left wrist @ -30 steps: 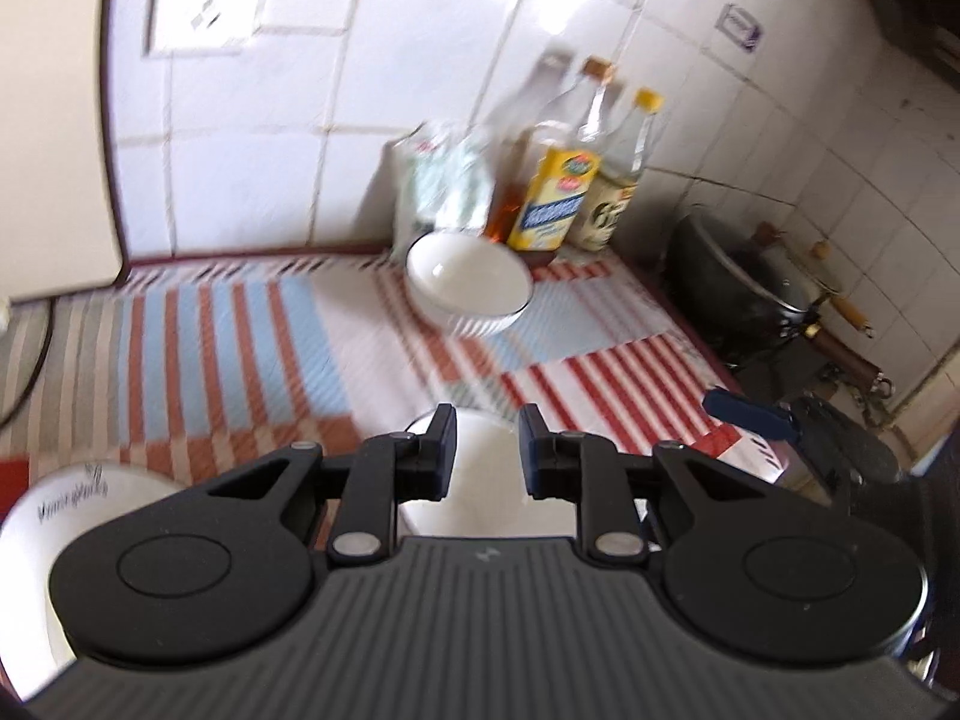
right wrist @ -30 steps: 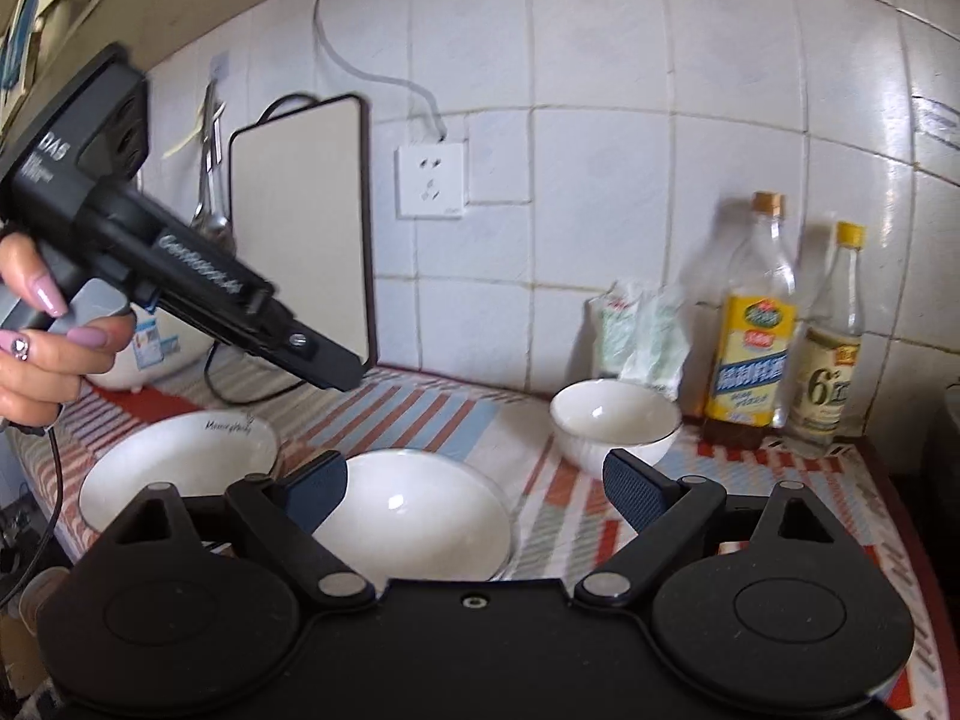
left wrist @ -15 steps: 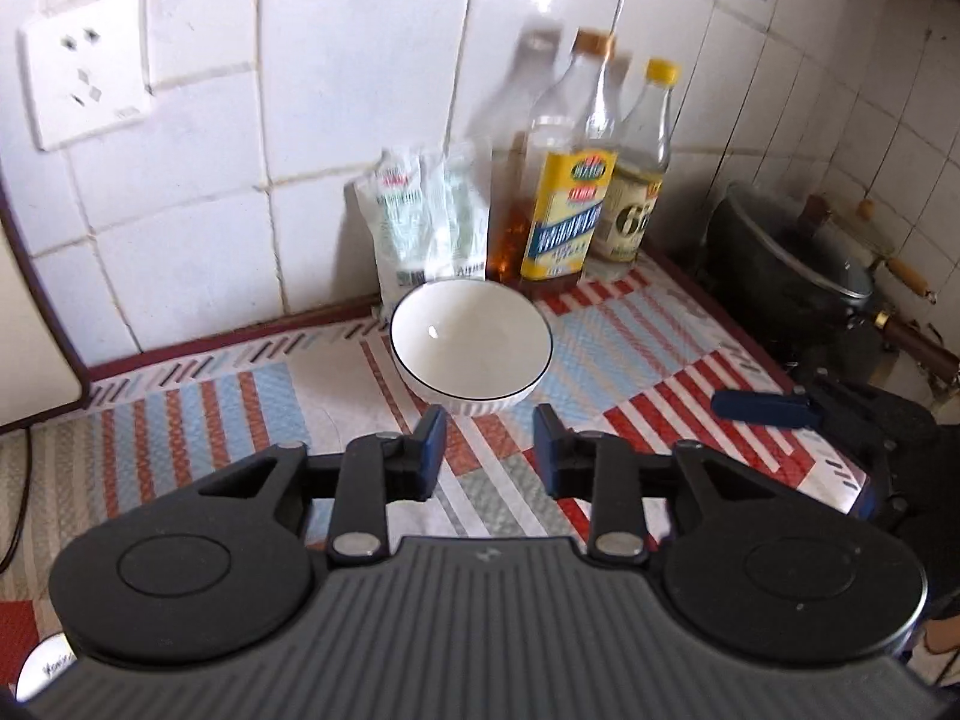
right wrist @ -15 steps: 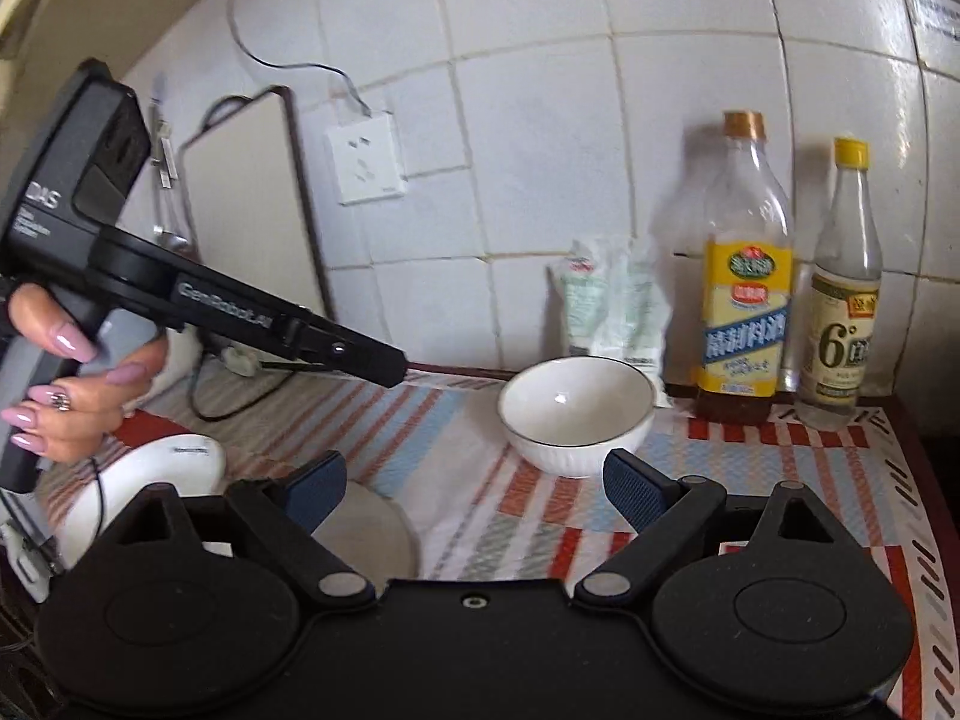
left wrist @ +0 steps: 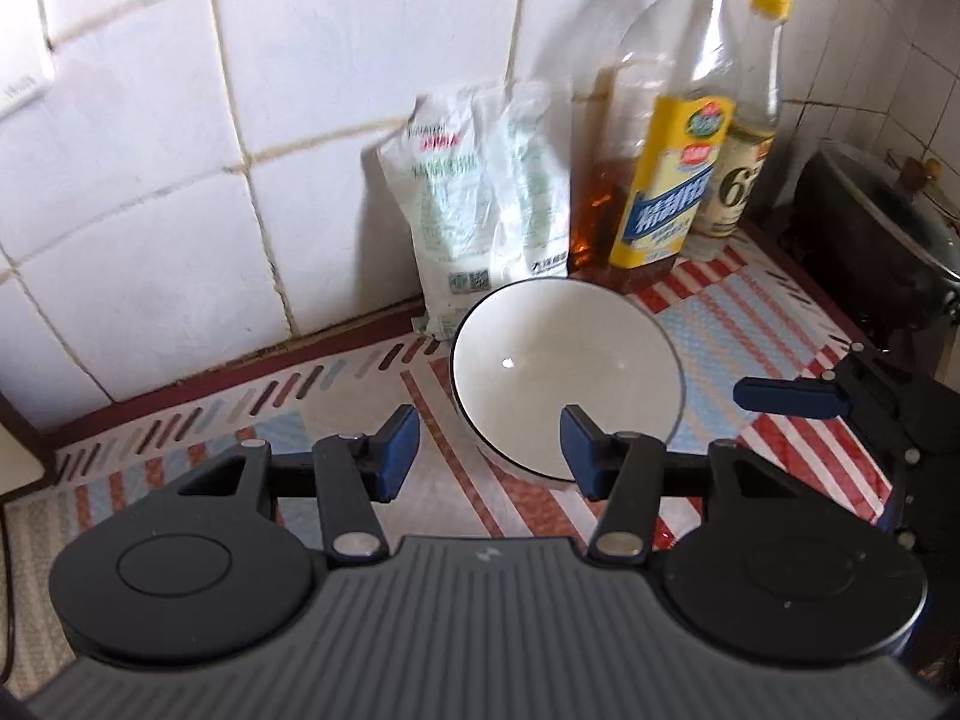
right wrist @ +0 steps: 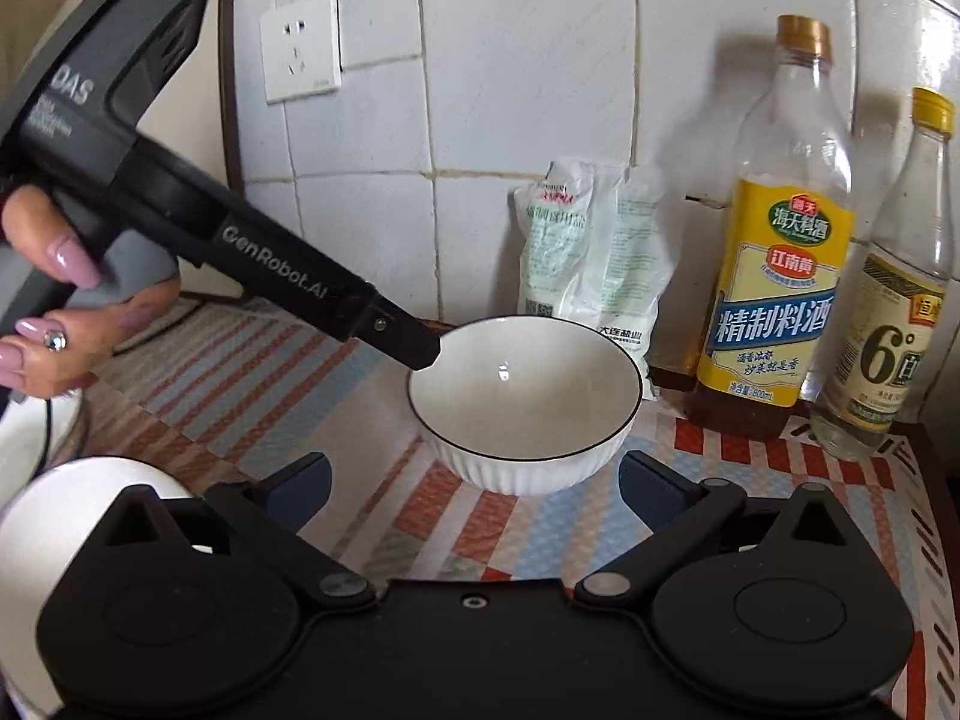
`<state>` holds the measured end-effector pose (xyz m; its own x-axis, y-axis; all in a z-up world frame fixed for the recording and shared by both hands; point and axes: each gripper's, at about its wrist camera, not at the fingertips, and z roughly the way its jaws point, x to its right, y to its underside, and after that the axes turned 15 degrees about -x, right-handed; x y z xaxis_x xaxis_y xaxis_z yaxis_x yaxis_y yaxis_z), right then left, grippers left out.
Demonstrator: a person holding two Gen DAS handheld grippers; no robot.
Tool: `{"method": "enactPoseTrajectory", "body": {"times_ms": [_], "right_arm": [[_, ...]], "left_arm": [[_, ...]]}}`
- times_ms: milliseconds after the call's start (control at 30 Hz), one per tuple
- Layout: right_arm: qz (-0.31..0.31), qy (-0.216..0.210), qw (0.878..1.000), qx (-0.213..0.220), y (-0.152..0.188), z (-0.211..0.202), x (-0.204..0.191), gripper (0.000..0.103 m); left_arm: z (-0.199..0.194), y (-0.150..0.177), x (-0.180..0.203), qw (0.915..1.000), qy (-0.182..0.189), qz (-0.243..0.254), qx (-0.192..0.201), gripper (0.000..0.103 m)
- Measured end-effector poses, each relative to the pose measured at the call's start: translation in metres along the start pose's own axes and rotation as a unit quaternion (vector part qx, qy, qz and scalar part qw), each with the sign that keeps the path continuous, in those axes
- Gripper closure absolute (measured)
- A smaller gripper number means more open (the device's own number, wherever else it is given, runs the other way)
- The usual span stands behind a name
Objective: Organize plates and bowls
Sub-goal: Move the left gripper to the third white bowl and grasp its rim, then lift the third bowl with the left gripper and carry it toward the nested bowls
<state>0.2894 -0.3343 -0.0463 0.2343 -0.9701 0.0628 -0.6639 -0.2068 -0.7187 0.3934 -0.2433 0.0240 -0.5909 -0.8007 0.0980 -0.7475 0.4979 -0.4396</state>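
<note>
A white bowl with a thin dark rim and ribbed outside stands upright on the striped mat near the wall. My left gripper hovers over its near left rim with its jaws opening. One finger is outside the bowl and the other over its inside, and neither pad presses on it. From the right wrist view the left gripper's tip sits at the bowl's left rim. My right gripper is just short of the bowl, jaws opening wide and empty. A white plate lies at the lower left.
A plastic bag and two bottles stand against the tiled wall behind the bowl. A dark lidded pot sits to the right. A socket and a board's dark edge are at the left, where a hand holds the left gripper.
Both grippers moved forward and down toward the bowl, which now looms large. The plates slid out of the left wrist view. The left jaws widened.
</note>
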Motion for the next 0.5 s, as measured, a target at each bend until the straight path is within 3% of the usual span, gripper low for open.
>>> {"method": "enactPoseTrajectory", "body": {"times_ms": [167,200,233,333,500], "right_arm": [[0.009,0.018,1.000,-0.021,-0.010,0.029,0.007,0.000],[0.007,0.021,0.999,-0.024,-0.011,0.034,0.008,0.000],[0.006,0.025,0.999,-0.025,-0.012,0.039,0.010,0.000],[-0.001,0.028,0.999,-0.027,-0.015,0.050,0.013,0.000],[-0.009,0.040,0.999,-0.025,-0.019,0.060,0.010,0.000]], "left_arm": [[0.020,-0.012,-0.005,0.9996,-0.021,0.014,-0.012,0.055],[0.021,-0.012,-0.007,0.9997,-0.023,0.006,-0.008,0.059],[0.023,-0.013,-0.010,0.9998,-0.021,-0.002,-0.007,0.068],[0.033,-0.014,-0.017,0.9996,-0.008,-0.025,-0.010,0.075],[0.048,-0.017,-0.028,0.9975,0.024,-0.065,-0.011,0.078]]}}
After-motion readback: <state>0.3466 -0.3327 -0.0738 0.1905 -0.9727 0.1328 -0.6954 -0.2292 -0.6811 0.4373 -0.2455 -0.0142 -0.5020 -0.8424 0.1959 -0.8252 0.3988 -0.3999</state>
